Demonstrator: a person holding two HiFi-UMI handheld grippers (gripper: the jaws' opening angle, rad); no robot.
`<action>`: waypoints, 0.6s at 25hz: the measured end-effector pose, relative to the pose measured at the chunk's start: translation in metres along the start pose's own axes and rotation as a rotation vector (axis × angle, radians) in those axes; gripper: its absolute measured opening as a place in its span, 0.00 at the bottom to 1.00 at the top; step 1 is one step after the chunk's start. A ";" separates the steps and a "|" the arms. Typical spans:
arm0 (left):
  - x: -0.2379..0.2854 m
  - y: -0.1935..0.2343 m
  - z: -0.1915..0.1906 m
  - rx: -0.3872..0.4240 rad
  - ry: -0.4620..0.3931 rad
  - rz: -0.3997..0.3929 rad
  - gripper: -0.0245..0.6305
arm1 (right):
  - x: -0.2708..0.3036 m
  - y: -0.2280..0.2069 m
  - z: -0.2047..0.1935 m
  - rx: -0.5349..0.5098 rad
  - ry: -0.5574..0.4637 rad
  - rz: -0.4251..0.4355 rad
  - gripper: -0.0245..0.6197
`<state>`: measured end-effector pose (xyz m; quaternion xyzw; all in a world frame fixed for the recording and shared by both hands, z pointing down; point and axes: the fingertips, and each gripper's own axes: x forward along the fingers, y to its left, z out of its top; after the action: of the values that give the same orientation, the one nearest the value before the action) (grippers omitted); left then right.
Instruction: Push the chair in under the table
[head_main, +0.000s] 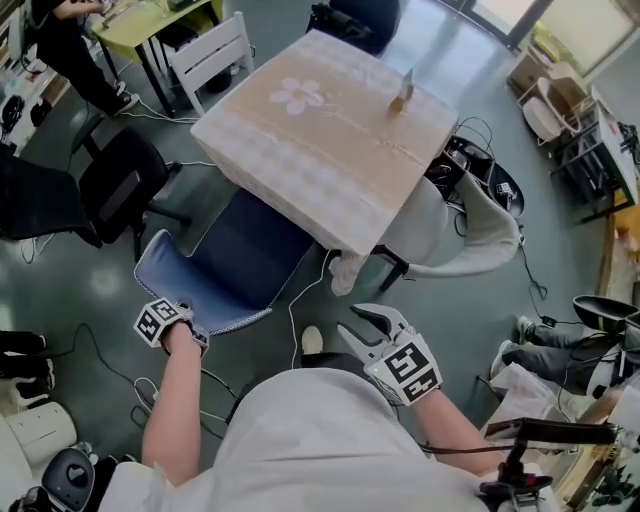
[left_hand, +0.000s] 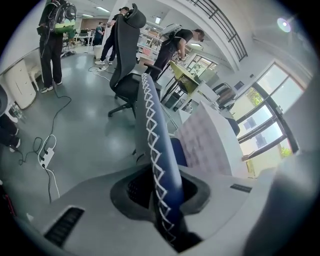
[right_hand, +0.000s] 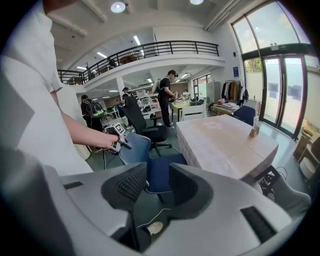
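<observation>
A bright open-plan hall is shown, with a glossy grey floor (head_main: 90, 285), a railed upper gallery (right_hand: 150, 50) and tall glazed windows (right_hand: 270, 75).
A square table draped in beige flower-printed cloth (head_main: 330, 150) is seen; the blue padded chair with white edge stitching (head_main: 235, 265) is set partly under its near edge. The backrest rim is pinched by the left gripper (left_hand: 160, 195), while the right gripper (right_hand: 157, 187) is held spread and empty.

white short-sleeved shirt (head_main: 300, 440); grey left gripper (head_main: 196, 331) and right gripper (head_main: 362, 318) bear black-and-white marker cubes
</observation>
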<state>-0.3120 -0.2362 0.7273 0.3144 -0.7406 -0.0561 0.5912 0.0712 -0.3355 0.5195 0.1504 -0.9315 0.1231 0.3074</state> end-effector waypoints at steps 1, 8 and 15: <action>0.005 -0.009 0.001 0.004 0.003 -0.005 0.15 | -0.001 -0.005 -0.002 0.005 0.002 -0.003 0.27; 0.034 -0.060 0.007 0.033 0.013 -0.021 0.16 | -0.004 -0.027 -0.003 0.018 0.000 -0.020 0.27; 0.042 -0.071 0.012 0.032 0.009 0.027 0.19 | -0.002 -0.027 0.003 0.000 -0.008 -0.030 0.27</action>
<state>-0.2990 -0.3190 0.7268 0.3142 -0.7430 -0.0349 0.5899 0.0810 -0.3607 0.5193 0.1650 -0.9303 0.1179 0.3056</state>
